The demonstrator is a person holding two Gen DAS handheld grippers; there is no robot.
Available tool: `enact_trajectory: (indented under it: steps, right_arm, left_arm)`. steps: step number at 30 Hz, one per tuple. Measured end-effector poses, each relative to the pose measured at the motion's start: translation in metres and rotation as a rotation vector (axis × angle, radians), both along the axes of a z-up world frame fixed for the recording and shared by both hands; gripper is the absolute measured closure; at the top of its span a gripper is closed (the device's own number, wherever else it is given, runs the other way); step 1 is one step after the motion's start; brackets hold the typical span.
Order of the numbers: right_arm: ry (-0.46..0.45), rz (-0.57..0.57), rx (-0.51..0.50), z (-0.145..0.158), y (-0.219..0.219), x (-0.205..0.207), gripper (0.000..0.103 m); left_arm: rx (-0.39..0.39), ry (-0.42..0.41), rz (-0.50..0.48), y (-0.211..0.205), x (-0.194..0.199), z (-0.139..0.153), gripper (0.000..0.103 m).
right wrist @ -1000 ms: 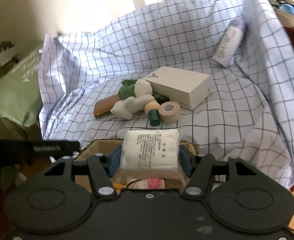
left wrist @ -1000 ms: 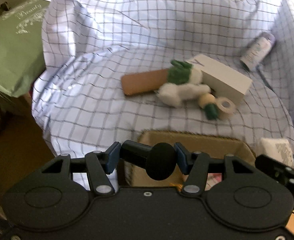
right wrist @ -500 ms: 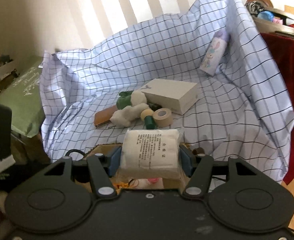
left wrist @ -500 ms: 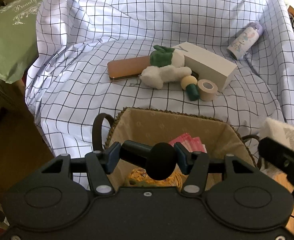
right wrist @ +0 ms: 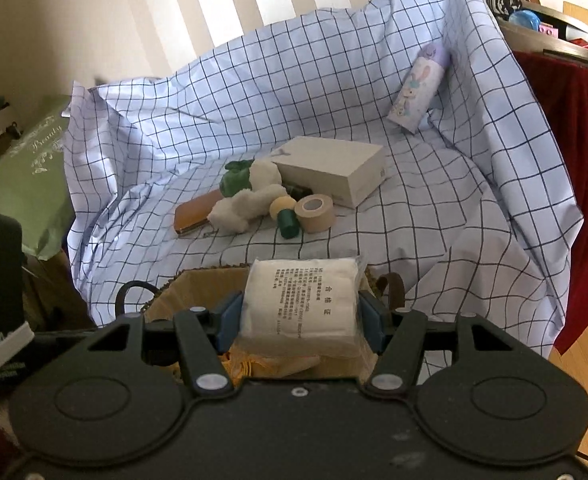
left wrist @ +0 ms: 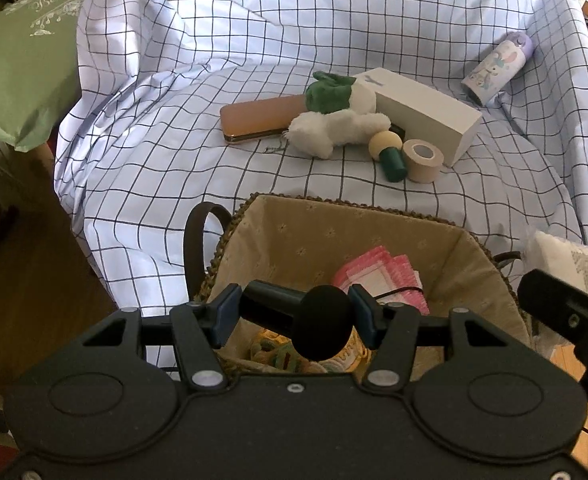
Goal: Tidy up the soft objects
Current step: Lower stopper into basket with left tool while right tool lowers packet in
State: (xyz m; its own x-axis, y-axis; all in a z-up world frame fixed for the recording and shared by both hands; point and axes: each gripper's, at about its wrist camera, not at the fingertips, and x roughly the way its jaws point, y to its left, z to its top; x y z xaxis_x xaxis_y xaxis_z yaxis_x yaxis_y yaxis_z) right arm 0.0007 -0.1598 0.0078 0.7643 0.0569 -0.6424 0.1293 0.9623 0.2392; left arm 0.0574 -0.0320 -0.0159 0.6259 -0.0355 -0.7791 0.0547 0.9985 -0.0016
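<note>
- Leftmost, left gripper (left wrist: 292, 312) clamped on a black foam-tipped microphone (left wrist: 321, 324), held over the lined basket (left wrist: 334, 232).
- Mid-cloth: plush rabbit (left wrist: 340, 128) beside white box (left wrist: 422, 114).
- Right gripper (right wrist: 299, 316) pinches a white cotton pack (right wrist: 304, 300) above the basket's near rim.

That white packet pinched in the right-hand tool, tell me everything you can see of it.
The white packet is a soft, pillow-like square pad sealed in clear plastic wrap, with lines of small dark print on its face. It stands roughly upright, squeezed at both sides by the blue pads of the right gripper. It hangs above the woven basket, touching nothing else visible. The left camera catches its edge at the far right.
</note>
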Motion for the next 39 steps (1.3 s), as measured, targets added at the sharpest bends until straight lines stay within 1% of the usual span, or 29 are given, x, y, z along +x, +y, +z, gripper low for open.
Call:
enact_trajectory:
  steps: [7,8,10,24,26,34,37,39]
  right_arm:
    - [0.010,0.005,-0.003,-0.0005,0.0012,0.0010,0.043]
    - [0.012,0.006,-0.003,-0.0004,0.0013,0.0014,0.043]
    - [0.015,0.007,-0.003,-0.0007,0.0013,0.0017,0.043]
    - [0.047,0.009,0.007,-0.0063,0.0011,0.0057,0.042]
    - [0.053,0.011,0.012,-0.0073,0.0012,0.0065,0.039]
    - [0.065,0.008,0.022,-0.0100,0.0011,0.0078,0.038]
    - [0.067,0.012,0.023,-0.0101,0.0018,0.0080,0.033]
    - [0.064,0.013,0.024,-0.0096,0.0019,0.0078,0.033]
  left_arm:
    - [0.011,-0.004,0.011,0.0011,-0.0013,-0.0001,0.046]
    - [0.010,-0.006,0.012,0.0012,-0.0015,0.0000,0.041]
    - [0.011,-0.017,0.014,0.0007,-0.0029,0.0011,0.034]
    - [0.024,-0.031,0.017,0.0005,-0.0082,0.0011,0.033]
    - [0.027,-0.035,0.018,0.0000,-0.0094,0.0014,0.033]
    - [0.026,-0.038,0.018,0.0001,-0.0103,0.0021,0.033]
    - [0.026,-0.038,0.018,0.0000,-0.0103,0.0022,0.033]
    - [0.028,-0.039,0.022,-0.0001,-0.0103,0.0020,0.028]
